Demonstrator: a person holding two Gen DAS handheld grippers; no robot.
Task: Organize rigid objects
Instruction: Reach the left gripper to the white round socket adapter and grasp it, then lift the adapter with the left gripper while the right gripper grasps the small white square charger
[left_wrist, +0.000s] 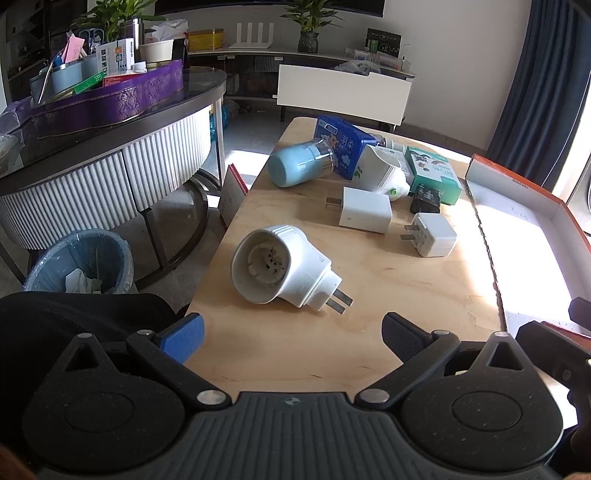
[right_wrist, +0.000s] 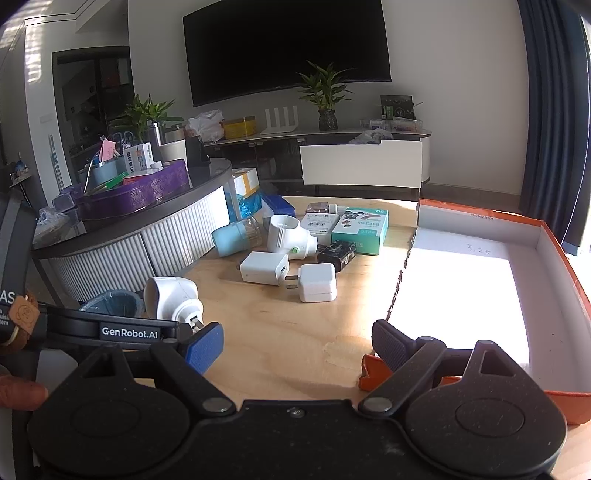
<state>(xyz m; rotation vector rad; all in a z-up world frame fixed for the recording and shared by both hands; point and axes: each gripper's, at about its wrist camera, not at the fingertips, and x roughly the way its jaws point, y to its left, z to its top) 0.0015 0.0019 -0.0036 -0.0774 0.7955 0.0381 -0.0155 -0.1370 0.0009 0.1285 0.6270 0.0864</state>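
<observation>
A white plug-in device (left_wrist: 284, 271) lies on its side on the wooden table (left_wrist: 295, 350), just ahead of my open, empty left gripper (left_wrist: 293, 338). It also shows in the right wrist view (right_wrist: 171, 299). Two white chargers (left_wrist: 364, 210) (left_wrist: 432, 234), a second white plug-in device (left_wrist: 382, 173), a black item (left_wrist: 424, 201), a light blue cup (left_wrist: 299, 164), a blue box (left_wrist: 343, 142) and a green-white box (left_wrist: 434, 173) lie farther back. An empty orange box (right_wrist: 554, 258) sits at the right. My right gripper (right_wrist: 297, 349) is open and empty beside the box's near corner.
A round dark table (left_wrist: 110, 122) with a purple tray of clutter stands at the left. A blue waste bin (left_wrist: 79, 264) sits on the floor beside the wooden table's left edge. A TV cabinet (right_wrist: 362, 162) stands behind.
</observation>
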